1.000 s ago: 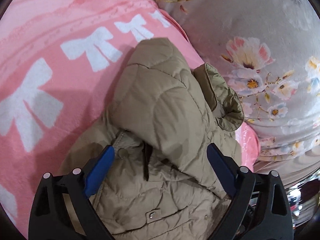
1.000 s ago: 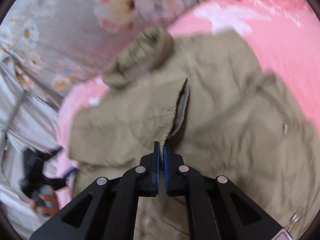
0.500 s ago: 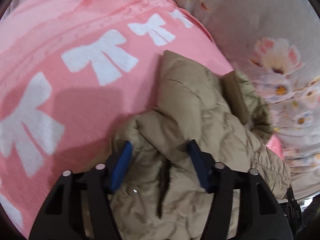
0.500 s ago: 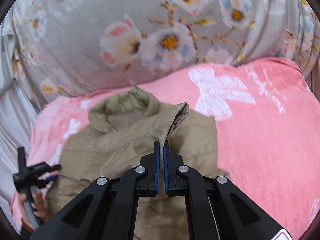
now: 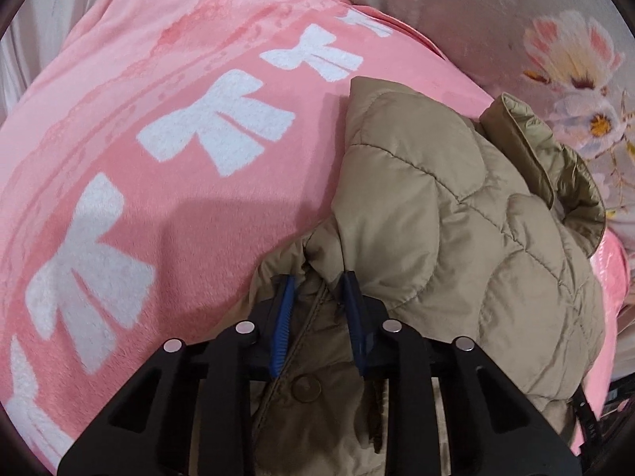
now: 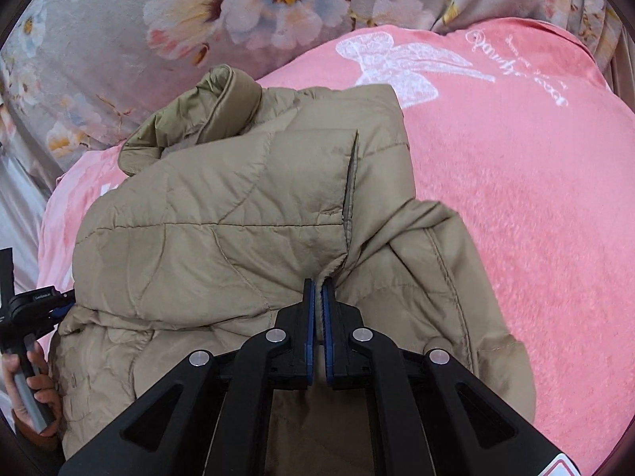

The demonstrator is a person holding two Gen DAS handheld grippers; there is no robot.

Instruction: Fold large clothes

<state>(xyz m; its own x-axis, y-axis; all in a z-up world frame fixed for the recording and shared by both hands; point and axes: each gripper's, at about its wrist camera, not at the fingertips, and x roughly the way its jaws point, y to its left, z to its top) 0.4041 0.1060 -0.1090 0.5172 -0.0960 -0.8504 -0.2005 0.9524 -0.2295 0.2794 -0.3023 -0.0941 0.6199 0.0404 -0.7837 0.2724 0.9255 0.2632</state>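
Observation:
A tan quilted puffer jacket [image 5: 456, 214] lies partly folded on a pink blanket [image 5: 178, 182] with white bows. Its collar [image 5: 547, 158] sits at the far end. In the left wrist view my left gripper [image 5: 318, 289] has its blue pads closed around a bunched fold at the jacket's near edge. In the right wrist view the jacket [image 6: 222, 230] fills the middle, and my right gripper [image 6: 318, 289] is shut on the edge of a folded-over panel. The left gripper [image 6: 37, 305] shows at the far left, held by a hand.
A grey floral quilt [image 6: 246, 8] lies behind the pink blanket [image 6: 516, 182] and also shows in the left wrist view [image 5: 555, 47]. Pale fabric shows at the left edge of the right wrist view.
My left gripper has narrowed from wide open to closed on a jacket fold. My right gripper, still shut on the panel, has carried it over the jacket body and lowered it.

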